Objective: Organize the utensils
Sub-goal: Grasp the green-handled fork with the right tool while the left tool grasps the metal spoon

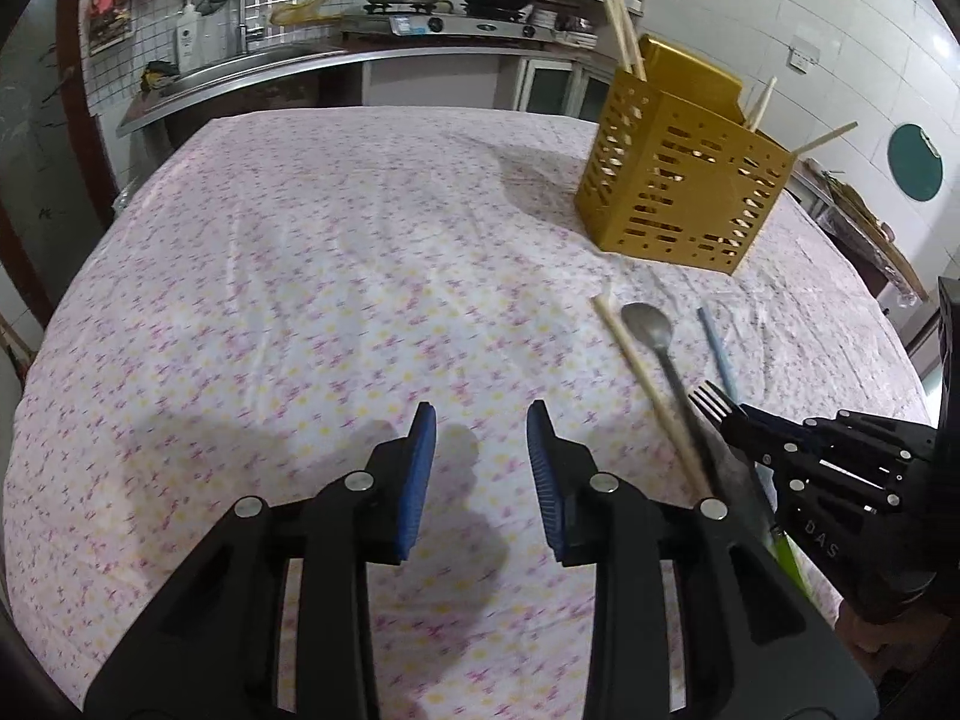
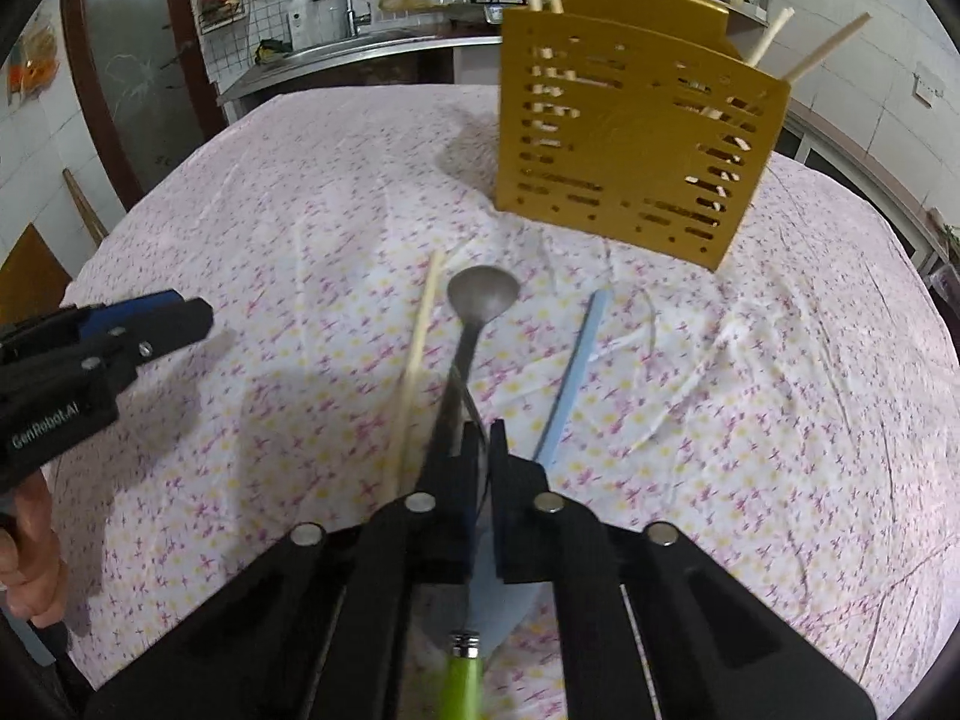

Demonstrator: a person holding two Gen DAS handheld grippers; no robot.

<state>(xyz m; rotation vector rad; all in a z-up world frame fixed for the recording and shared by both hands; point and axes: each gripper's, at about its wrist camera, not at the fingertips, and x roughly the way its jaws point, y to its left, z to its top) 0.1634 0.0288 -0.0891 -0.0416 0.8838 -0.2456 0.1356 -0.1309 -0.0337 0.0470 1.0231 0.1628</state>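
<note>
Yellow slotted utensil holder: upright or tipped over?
Upright. The yellow slotted plastic utensil holder stands on its base on the floral tablecloth, open end up, with pale wooden chopsticks sticking out of the top.

Soft, thin cloth with small pink and yellow flowers on the table (image 1: 300, 300), a bit wrinkled. Hard, smooth yellow plastic for the holder (image 2: 630, 138), pale plain wood for the chopstick (image 2: 417, 354), dull grey metal for the spoon (image 2: 483, 294). Matt black plastic on the left gripper (image 1: 480, 468), with ribbed blue pads (image 1: 543, 480).
</note>
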